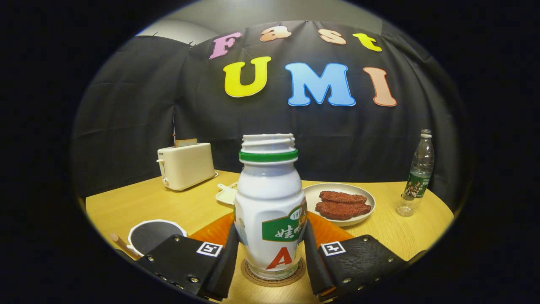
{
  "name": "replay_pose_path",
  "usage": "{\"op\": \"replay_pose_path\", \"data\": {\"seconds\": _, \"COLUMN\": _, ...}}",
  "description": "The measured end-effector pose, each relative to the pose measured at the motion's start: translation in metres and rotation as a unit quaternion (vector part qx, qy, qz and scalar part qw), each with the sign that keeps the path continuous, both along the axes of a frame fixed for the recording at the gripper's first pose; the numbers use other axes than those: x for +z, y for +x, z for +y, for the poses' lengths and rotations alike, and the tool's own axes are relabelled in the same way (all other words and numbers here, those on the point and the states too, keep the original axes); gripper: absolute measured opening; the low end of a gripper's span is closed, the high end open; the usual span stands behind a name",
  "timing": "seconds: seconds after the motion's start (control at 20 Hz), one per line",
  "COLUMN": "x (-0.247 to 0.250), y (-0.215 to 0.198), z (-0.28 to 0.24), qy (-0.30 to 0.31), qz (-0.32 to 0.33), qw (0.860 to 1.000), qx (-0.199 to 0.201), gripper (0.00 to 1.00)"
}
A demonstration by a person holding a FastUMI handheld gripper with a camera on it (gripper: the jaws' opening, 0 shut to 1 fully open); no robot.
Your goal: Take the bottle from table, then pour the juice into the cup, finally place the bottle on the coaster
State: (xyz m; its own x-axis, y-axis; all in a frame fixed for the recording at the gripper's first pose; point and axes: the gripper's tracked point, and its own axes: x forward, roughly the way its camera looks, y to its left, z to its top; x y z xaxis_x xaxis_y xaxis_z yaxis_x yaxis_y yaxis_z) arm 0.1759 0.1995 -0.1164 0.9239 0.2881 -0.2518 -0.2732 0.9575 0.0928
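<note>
Two fingers of the tool (270, 257) flank the bottle (270, 207), seemingly clamping its waist as it stands upright on the coaster (273, 278) at 6 o'clock; smooth, light plastic, so grip mid-body.

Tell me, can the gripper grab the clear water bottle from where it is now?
Probably not yet. The gripper has its fingers on both sides of the white juice bottle, which stands on the coaster. The clear water bottle stands far beyond, past the plate.
</note>
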Motion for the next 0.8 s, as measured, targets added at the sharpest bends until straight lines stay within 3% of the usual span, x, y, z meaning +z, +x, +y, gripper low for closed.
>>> {"op": "replay_pose_path", "data": {"seconds": 0.35, "x": 0.005, "y": -0.001, "z": 0.003, "qy": -0.005, "qz": -0.007, "qw": 1.000, "qx": -0.001, "gripper": 0.81}}
{"op": "replay_pose_path", "data": {"seconds": 0.5, "x": 0.020, "y": -0.002, "z": 0.001, "qy": 0.005, "qz": -0.028, "qw": 1.000, "qx": -0.009, "gripper": 0.97}}
{"op": "replay_pose_path", "data": {"seconds": 0.8, "x": 0.076, "y": -0.017, "z": -0.008, "qy": 0.007, "qz": -0.093, "qw": 0.995, "qx": -0.026, "gripper": 0.98}}
